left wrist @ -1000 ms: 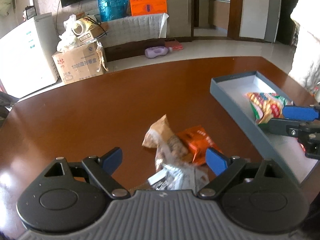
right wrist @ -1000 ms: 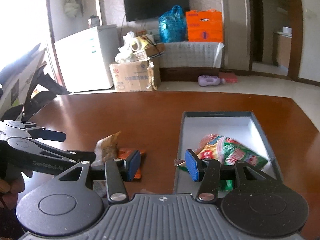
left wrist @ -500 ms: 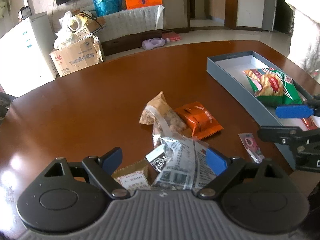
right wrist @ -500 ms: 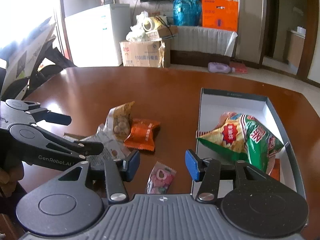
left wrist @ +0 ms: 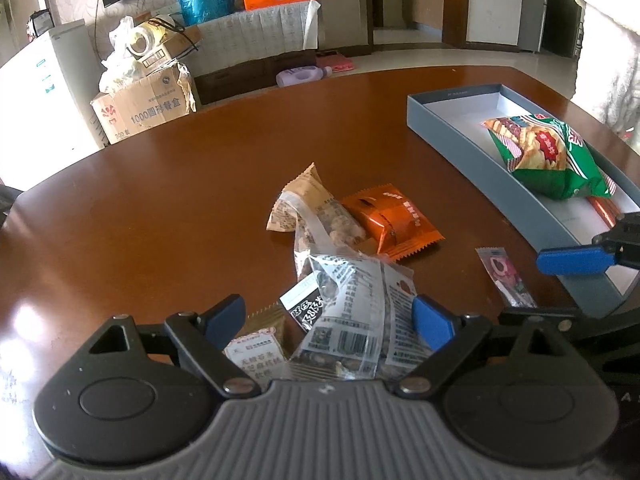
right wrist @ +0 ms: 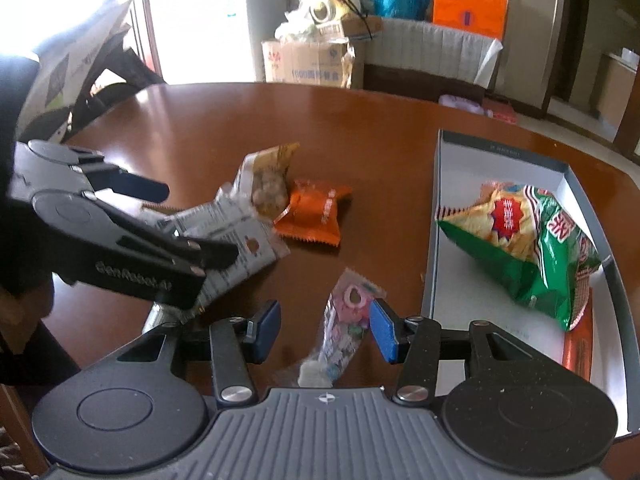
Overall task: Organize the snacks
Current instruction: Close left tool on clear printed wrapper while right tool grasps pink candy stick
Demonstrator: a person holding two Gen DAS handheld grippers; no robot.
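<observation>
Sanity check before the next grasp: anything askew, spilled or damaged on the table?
Nothing spilled or torn. Loose snacks lie in an overlapping heap: the clear nut packet rests across the orange packet. The pink candy packet lies alone beside the grey box, where the green chip bag sits tilted.

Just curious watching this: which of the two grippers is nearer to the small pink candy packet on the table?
Right. The right gripper has the pink candy packet between its open jaws. The left gripper is off to the side, over the clear printed snack bag.
</observation>
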